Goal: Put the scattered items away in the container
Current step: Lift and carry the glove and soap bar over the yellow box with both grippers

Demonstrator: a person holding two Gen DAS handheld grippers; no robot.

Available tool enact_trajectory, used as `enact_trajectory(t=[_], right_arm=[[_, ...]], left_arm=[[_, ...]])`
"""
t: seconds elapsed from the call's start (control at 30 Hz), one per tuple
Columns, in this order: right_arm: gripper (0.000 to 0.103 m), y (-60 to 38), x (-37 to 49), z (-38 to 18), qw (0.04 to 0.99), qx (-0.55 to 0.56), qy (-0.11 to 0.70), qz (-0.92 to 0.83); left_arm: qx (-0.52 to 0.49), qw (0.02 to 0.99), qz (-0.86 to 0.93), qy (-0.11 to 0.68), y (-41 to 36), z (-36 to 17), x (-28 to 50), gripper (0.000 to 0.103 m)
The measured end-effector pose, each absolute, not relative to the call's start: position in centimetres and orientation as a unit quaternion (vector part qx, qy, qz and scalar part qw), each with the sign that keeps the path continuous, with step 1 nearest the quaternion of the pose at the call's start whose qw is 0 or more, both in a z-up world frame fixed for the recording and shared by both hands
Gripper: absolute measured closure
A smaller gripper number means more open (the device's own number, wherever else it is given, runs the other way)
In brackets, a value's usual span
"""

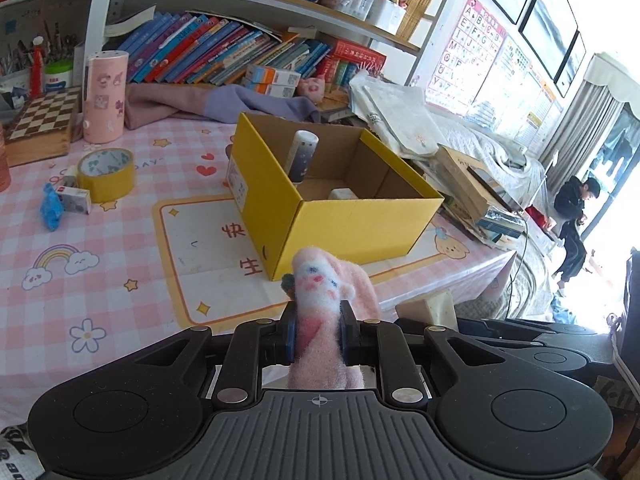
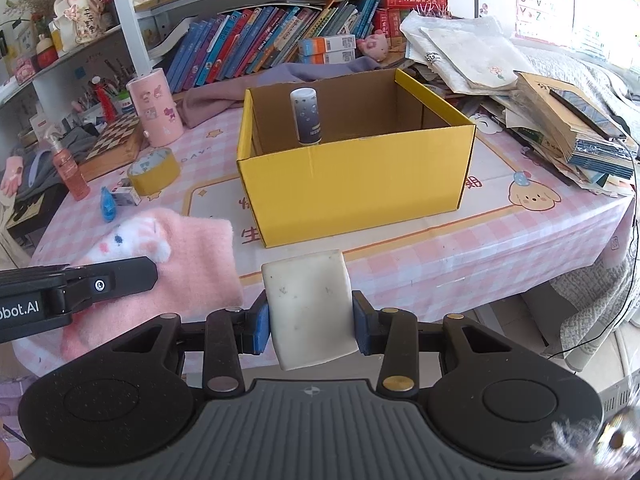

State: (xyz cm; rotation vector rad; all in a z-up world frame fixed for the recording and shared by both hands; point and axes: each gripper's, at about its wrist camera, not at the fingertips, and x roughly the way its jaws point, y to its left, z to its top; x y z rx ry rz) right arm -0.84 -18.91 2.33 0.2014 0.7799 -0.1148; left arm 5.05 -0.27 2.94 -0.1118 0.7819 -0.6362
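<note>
A yellow cardboard box (image 1: pixel 344 220) (image 2: pixel 356 176) stands open on the pink checked table. Inside it stands a white and dark cylinder (image 1: pixel 301 156) (image 2: pixel 306 116), with a small white item (image 1: pixel 343 193) on the box floor. My left gripper (image 1: pixel 318 338) is shut on a fluffy pink sock with a face (image 1: pixel 326 292), held in front of the box; the sock also shows in the right wrist view (image 2: pixel 172 248). My right gripper (image 2: pixel 310 320) is shut on a white rectangular block (image 2: pixel 310 308), held before the box's near side.
On the table's left lie a yellow tape roll (image 1: pixel 106 174) (image 2: pixel 154 172), a small white box (image 1: pixel 76 200), a blue wrapper (image 1: pixel 51 208), a pink cylinder (image 1: pixel 105 96) and a chessboard box (image 1: pixel 42 120). A pink spray bottle (image 2: pixel 70 166) stands at the left edge. Books and papers (image 2: pixel 520 92) crowd the back and right.
</note>
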Motion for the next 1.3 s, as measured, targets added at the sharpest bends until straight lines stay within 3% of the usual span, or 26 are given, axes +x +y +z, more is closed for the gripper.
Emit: enact_trajectory(t=[0.63,1.3], right_arm=[[0.065,-24.5,0.6,1.6,0.911,0.115,0.389,-0.07],[0.066,-33.5,9.0,6.4,0.951,0.06,0.303,-0.027]], left_arm=[[-0.033,0.862,-0.328,0.384,-6.6,2.7,7.0,0.085],[-0.027,0.914,-0.283,0.288,-12.9,7.7,13.9,0.085]])
